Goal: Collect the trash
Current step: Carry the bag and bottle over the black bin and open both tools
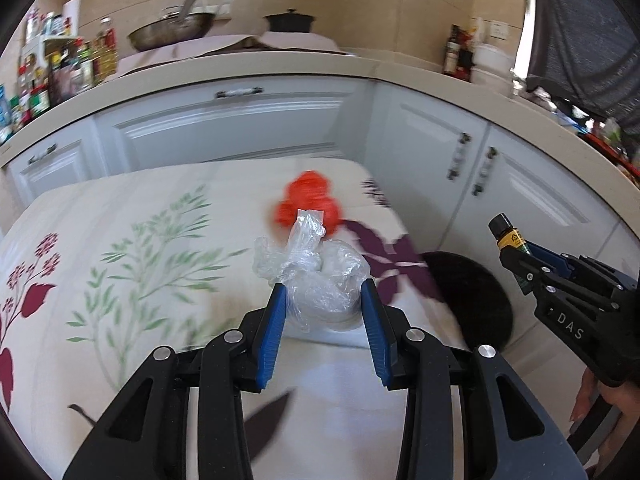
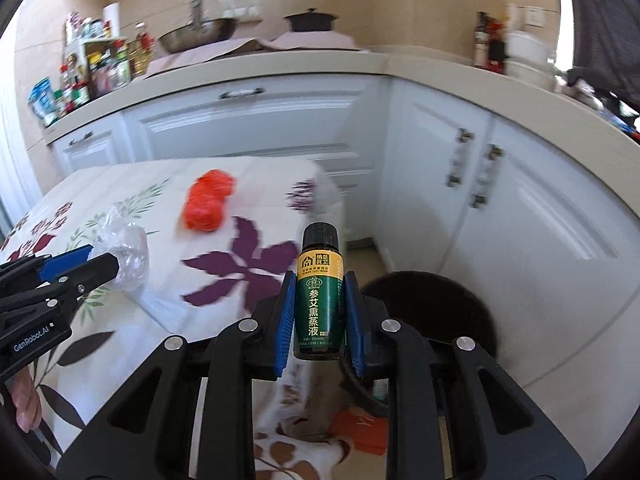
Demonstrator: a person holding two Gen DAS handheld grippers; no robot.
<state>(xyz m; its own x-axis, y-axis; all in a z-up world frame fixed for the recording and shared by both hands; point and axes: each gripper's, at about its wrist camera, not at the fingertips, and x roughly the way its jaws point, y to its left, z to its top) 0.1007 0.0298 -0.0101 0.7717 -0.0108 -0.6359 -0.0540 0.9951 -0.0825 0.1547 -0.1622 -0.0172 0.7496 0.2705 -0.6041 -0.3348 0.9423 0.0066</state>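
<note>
The left gripper (image 1: 324, 300) is clamping a crumpled clear plastic bag (image 1: 316, 276) above the floral-clothed bench (image 1: 120, 240). The right gripper (image 2: 319, 300) is pinching a small dark bottle (image 2: 319, 296) upright, past the bench's edge, over a black bin (image 2: 440, 308).

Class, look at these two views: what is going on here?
A person is clearing trash off a floral-clothed table with two handheld grippers. The left gripper grips a crumpled clear plastic bag; the right gripper clamps a small green bottle. A red crumpled bag lies on the table. A black bin stands beside it.
</note>
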